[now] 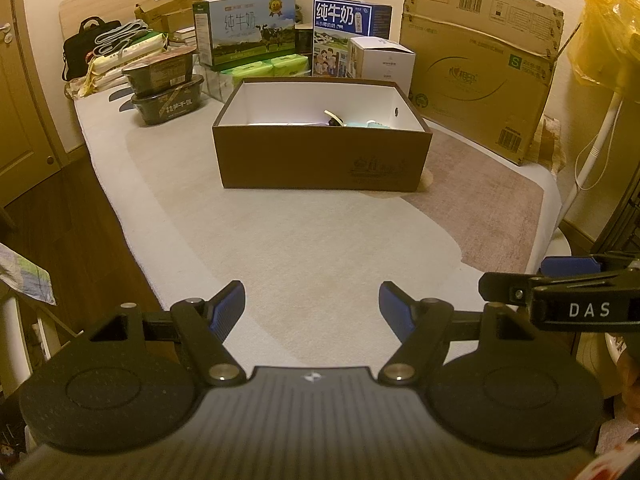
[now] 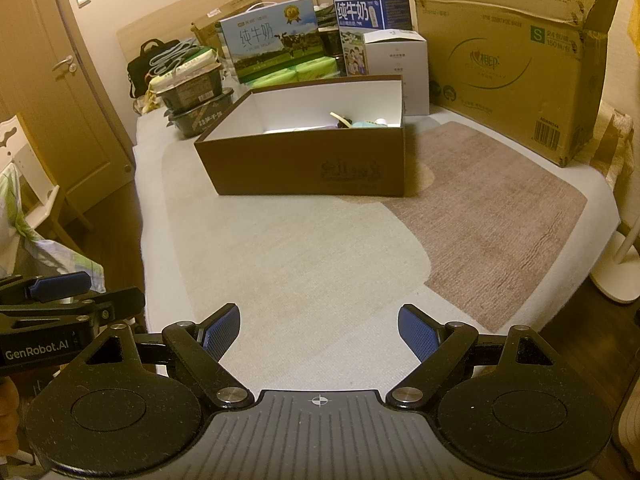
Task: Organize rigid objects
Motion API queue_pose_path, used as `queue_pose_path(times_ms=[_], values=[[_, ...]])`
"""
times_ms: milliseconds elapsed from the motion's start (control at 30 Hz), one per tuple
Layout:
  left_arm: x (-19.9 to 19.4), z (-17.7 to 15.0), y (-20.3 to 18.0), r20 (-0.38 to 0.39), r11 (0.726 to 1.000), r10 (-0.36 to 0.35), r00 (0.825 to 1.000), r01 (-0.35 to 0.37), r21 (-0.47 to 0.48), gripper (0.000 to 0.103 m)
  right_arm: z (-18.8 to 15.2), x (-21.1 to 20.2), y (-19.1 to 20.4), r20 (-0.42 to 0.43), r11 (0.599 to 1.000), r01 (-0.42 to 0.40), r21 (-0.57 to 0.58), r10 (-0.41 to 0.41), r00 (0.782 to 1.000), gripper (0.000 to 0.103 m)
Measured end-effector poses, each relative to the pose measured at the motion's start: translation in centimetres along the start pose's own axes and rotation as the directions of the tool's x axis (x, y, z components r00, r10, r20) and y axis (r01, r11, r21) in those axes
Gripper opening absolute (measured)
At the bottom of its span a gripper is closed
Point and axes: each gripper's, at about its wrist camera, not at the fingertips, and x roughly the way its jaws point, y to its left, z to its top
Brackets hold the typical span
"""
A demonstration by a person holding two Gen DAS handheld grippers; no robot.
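Note:
A brown open box with a white inside [image 1: 320, 160] stands on the bed cover; it also shows in the right wrist view [image 2: 308, 168]. Several small objects [image 1: 352, 122] lie in its far right corner, also seen in the right wrist view [image 2: 360, 122]. My left gripper [image 1: 312, 304] is open and empty, well short of the box above the near end of the cover. My right gripper [image 2: 320, 328] is open and empty, also well short of the box. The right gripper shows at the right edge of the left wrist view [image 1: 560, 280]; the left gripper shows at the left edge of the right wrist view [image 2: 60, 292].
Milk cartons [image 1: 252, 28], a white box [image 1: 384, 60], stacked black food trays [image 1: 164, 84] and bags crowd the far end. A large cardboard carton [image 1: 480, 64] stands at the right. A white lamp stand [image 2: 620, 264] is beside the bed. Wooden floor and a door lie left.

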Motion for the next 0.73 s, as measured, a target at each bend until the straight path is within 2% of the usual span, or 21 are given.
queue_pose_path(times_ms=[733], values=[[0.41,-0.06,-0.46,-0.003,1.000,-0.004,1.000,0.004,0.004,0.072,-0.21,0.11,-0.30,0.000,1.000,0.003,0.011,-0.003,1.000,0.086]])
